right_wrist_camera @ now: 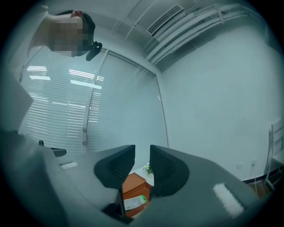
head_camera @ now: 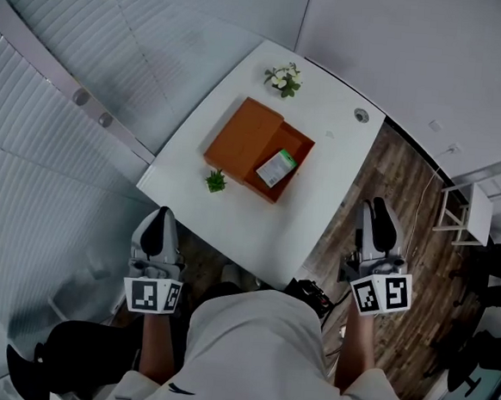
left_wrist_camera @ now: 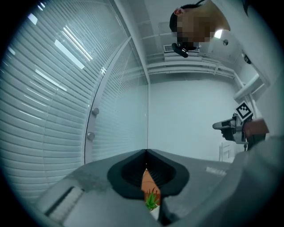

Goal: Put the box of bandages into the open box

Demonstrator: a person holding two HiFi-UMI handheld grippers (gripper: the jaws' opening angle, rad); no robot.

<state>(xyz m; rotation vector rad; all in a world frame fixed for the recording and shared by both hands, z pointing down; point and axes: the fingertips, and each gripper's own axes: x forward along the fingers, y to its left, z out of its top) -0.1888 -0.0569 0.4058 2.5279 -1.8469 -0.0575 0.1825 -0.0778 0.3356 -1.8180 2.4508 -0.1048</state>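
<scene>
Bandage box (head_camera: 276,167), flat and rectangular, lies inside orange open box (head_camera: 300,142)

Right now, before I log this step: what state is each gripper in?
Left gripper: closed, jaws together, holding nothing.
Right gripper: open, jaws apart, nothing between them.

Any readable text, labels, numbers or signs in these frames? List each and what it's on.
Nothing here can be read as text.
Box of bandages, lying in the open box: white and green label, print too small to read.
Marker cubes: black-and-white square patterns only, no letters or numbers.
</scene>
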